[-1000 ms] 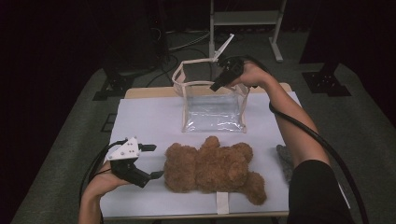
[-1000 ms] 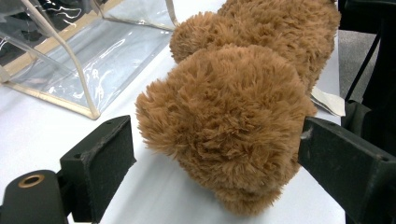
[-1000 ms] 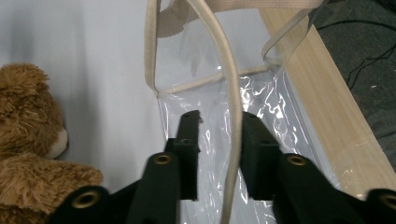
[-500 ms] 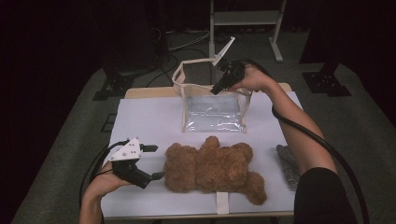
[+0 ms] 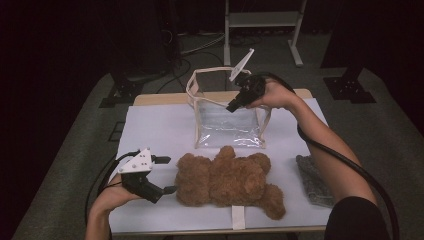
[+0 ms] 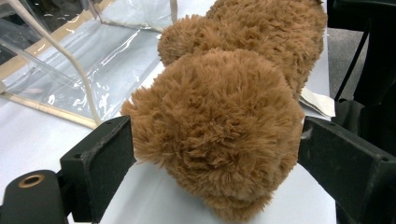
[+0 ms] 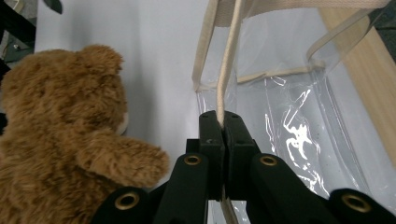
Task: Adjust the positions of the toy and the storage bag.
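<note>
My right hand-held gripper (image 5: 233, 106) is pinching the cream strap (image 7: 227, 70) of the clear bag (image 5: 230, 127), jaws pressed together on it after closing the last little bit a moment ago. Compared with a second back, that hand has drifted sideways along the bag's top rim, and the bag's mouth stands pulled open at the far side of the counter (image 5: 160, 130). My left hand-held gripper (image 5: 162, 175) hasn't budged: jaws spread wide, one on each side of the brown teddy bear's (image 5: 225, 180) head, not squeezing it. The bear lies flat on the white sheet, just in front of the bag. A grey cloth (image 5: 312, 177) sits off to the right.
</note>
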The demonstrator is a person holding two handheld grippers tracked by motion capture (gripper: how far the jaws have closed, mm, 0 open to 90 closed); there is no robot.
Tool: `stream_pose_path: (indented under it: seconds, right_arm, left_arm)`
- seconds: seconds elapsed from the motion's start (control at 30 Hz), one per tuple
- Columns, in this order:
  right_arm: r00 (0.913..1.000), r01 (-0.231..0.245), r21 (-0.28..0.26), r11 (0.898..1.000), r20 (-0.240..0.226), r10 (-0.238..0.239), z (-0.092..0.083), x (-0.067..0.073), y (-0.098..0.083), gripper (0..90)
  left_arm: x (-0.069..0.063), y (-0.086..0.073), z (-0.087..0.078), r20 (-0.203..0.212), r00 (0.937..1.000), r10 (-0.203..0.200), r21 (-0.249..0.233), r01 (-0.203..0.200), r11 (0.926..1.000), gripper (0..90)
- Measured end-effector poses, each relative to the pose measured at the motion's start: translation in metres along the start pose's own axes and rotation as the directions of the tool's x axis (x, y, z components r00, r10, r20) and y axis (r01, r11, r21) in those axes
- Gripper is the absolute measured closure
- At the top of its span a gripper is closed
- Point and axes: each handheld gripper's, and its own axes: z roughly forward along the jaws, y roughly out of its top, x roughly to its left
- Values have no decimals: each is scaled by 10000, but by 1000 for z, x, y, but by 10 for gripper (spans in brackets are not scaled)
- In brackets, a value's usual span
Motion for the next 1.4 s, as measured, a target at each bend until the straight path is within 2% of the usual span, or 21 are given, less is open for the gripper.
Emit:
stream_pose_path:
  seconds: [0.17,0.23,0.43,0.53,0.73,0.9,1.0,1.1,1.17,1.27,1.4]
  right_arm:
    - [9999,100,-59,9999,-115,-101,0,13,-3,873]
    - [9993,207,-100,9997,-302,-210,0,22,-5,874]
    - [9973,362,-132,9993,-633,-370,0,38,-6,874]
    - [9959,377,-149,9992,-815,-388,1,43,-6,874]
    - [9955,325,-275,9991,-880,-348,1,48,-10,873]
    - [9965,134,-457,9989,-814,-171,1,47,-13,852]
    - [9974,64,-685,9976,-716,-113,0,45,-16,763]
    - [9981,-39,-755,9971,-623,-8,-3,44,-17,724]
    - [9990,-11,-834,9965,-449,-27,-6,44,-19,699]
    - [9999,29,-1007,9949,-116,-40,-11,46,-20,611]
    - [10000,-15,-1246,9922,55,22,-16,45,-20,580]
  left_arm:
    - [-1,1,0,14,10000,-15,-5,15,10000,97]
    - [-2,2,0,84,10000,20,-66,-19,10000,97]
    - [-3,4,0,76,9999,114,-42,-113,9999,98]
    - [-4,4,0,107,9999,118,-57,-117,9999,97]
    - [-3,3,0,108,9999,92,-69,-91,9999,97]
    - [-3,4,0,145,9998,100,-95,-99,9999,97]
    - [-3,4,0,119,9999,97,-110,-96,9999,97]
    - [-4,4,0,130,9998,117,-128,-115,9999,97]
    - [-4,4,0,130,9999,113,-117,-112,9999,97]
    - [-4,3,0,119,9999,54,-86,-53,9999,97]
    - [-4,1,0,85,10000,46,-31,-45,10000,97]
